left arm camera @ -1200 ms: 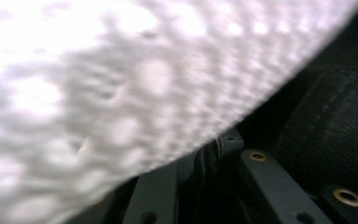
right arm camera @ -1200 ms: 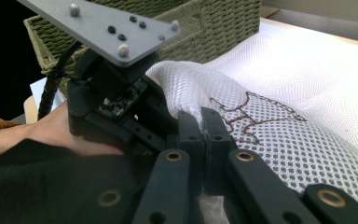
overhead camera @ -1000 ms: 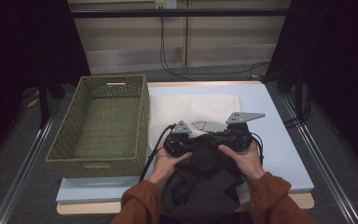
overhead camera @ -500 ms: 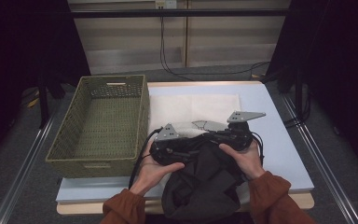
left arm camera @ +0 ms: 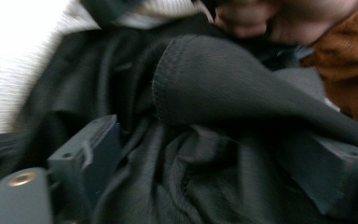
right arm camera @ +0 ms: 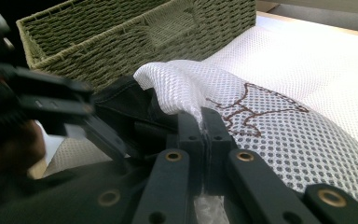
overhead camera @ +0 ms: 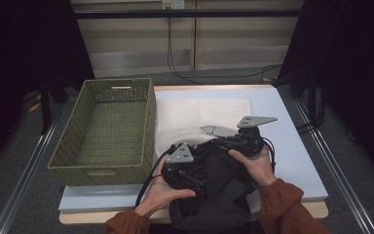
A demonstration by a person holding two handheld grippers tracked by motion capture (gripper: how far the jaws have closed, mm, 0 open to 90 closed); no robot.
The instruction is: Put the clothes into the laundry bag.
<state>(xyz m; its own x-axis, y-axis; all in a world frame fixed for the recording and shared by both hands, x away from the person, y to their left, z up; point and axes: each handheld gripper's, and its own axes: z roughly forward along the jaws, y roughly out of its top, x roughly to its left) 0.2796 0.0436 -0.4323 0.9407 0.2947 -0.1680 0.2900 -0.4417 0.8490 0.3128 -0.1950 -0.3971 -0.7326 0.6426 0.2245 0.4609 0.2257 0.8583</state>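
Observation:
A dark garment (overhead camera: 219, 195) lies bunched at the table's front edge, partly inside a white mesh bag (overhead camera: 199, 117). My left gripper (overhead camera: 195, 170) sits on the garment's left side. In the left gripper view it (left arm camera: 209, 168) stands open, its jaws having just been opening, with loose folds of the dark garment (left arm camera: 223, 93) between them. My right gripper (overhead camera: 221, 144) is at the garment's far edge. In the right gripper view it (right arm camera: 205, 135) is shut on a raised edge of the white mesh bag (right arm camera: 270, 126).
A green woven basket (overhead camera: 148, 122) with nothing in it stands on the left of the pale blue table (overhead camera: 292, 146), close to the mesh bag. The basket's wall (right arm camera: 135, 42) is just beyond the right gripper. Metal rails run along both sides of the table.
The left gripper has let go of the dark cloth, its jaws opening, and has drawn back toward the person. The right gripper has kept still with its grip.

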